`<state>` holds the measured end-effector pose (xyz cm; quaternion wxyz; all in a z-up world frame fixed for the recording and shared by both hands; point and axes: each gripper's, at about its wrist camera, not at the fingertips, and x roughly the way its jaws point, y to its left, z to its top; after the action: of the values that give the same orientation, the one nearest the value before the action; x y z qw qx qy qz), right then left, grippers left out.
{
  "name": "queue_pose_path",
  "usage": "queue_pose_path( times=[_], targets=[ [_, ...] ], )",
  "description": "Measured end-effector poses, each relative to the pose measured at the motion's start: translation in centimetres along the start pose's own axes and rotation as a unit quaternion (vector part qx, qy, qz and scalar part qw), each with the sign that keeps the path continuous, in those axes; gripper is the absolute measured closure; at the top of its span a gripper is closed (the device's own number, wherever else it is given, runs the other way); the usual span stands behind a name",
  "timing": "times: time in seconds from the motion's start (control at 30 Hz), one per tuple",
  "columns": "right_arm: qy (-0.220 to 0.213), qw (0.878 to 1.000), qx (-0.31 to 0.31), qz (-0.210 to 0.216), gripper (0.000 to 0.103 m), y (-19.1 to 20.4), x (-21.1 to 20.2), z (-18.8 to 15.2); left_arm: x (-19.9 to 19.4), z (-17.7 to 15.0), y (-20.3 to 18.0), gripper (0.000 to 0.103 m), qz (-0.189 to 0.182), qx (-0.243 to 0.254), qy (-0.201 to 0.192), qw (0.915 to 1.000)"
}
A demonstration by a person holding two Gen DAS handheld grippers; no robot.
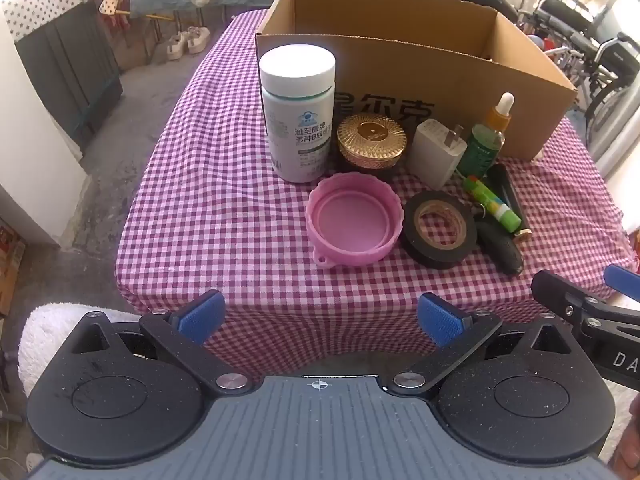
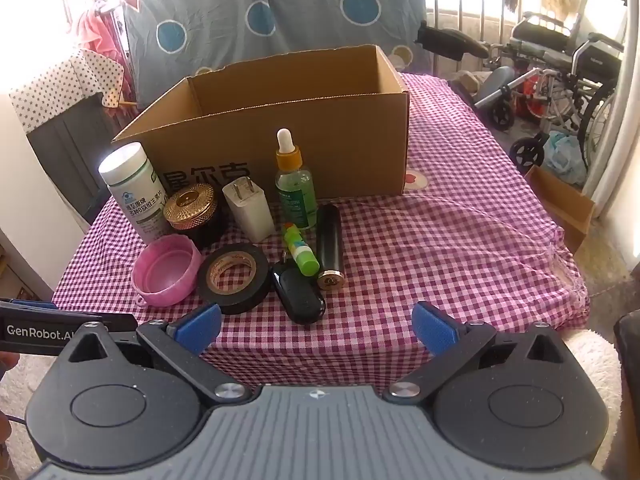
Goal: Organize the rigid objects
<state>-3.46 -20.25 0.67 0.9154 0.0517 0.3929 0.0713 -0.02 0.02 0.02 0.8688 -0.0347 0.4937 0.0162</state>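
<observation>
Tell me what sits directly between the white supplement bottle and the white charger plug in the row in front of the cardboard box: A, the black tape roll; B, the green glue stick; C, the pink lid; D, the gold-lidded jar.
D: the gold-lidded jar stands between the white supplement bottle and the white charger plug, in front of the cardboard box.

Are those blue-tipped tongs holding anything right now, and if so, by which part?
Nothing is held. The left tongs and right tongs both stand wide open in front of the table, short of every item.
</observation>
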Motion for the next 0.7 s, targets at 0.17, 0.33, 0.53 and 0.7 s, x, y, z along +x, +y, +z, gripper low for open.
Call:
queue_pose_path(
  times=[0.17, 0.33, 0.53, 0.7],
  targets=[
    [-0.001, 1.000, 0.000, 0.000, 0.000, 0.1, 0.0, 0.1, -0.1, 0.0, 0.1, 0.000, -0.001, 0.000, -0.002, 1.0000],
    [-0.002, 1.000, -0.001, -0.002, 0.000, 0.3, 0.0, 0.3, -0.3, 0.3, 0.1, 0.000, 0.002, 0.002, -0.002, 1.0000],
    [0.000, 1.000, 0.001, -0.003, 0.000, 0.4, 0.0, 0.4, -0.5, 0.7, 0.2, 0.000, 0.004, 0.002, -0.002, 1.0000],
    [-0.001, 1.000, 0.002, -0.002, 0.000, 0.5, -0.1, 0.2, -0.9, 0.7, 0.2, 0.000, 0.007, 0.009, -0.004, 0.9999]
  ],
)
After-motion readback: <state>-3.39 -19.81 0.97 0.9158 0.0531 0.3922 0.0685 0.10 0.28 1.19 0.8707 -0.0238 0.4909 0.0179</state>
